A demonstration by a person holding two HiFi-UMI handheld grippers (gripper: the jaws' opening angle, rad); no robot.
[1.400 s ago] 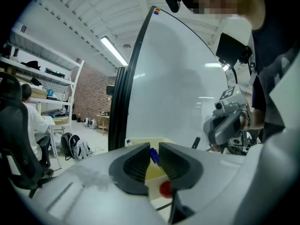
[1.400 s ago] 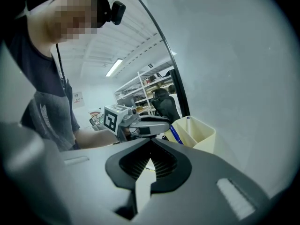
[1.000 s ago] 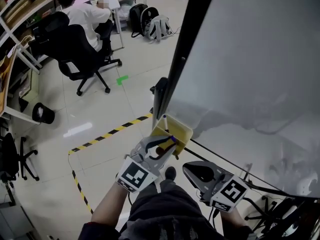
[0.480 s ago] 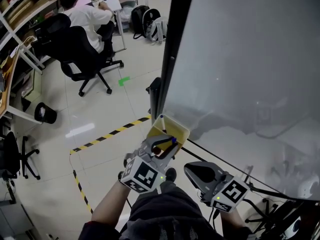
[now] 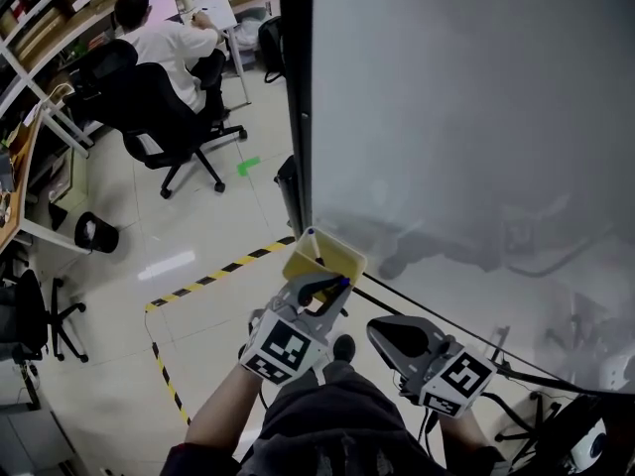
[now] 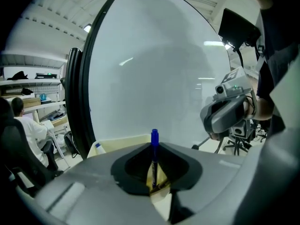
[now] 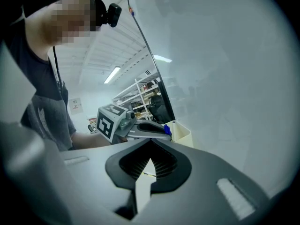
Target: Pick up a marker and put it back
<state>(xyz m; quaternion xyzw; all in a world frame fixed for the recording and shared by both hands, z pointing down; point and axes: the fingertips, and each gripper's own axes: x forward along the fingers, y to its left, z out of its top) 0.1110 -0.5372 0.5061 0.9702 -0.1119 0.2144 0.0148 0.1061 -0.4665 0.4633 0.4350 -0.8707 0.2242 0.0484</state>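
Note:
A blue marker stands upright between the jaws of my left gripper, which is shut on it. In the head view my left gripper holds the marker at the near edge of the yellow tray fixed to the bottom of the whiteboard. A second marker with a blue cap lies in the tray. My right gripper hangs to the right, below the board, shut with nothing in it. Its own view shows closed jaws.
A person sits in a black office chair at a desk at the far left. Yellow-black tape marks the tiled floor. The whiteboard's black frame rises beside the tray. Stand legs and cables lie at the lower right.
The head camera has swung a little, so the board fills more of the view. My left gripper stays by the tray with the marker; the right gripper has barely moved.

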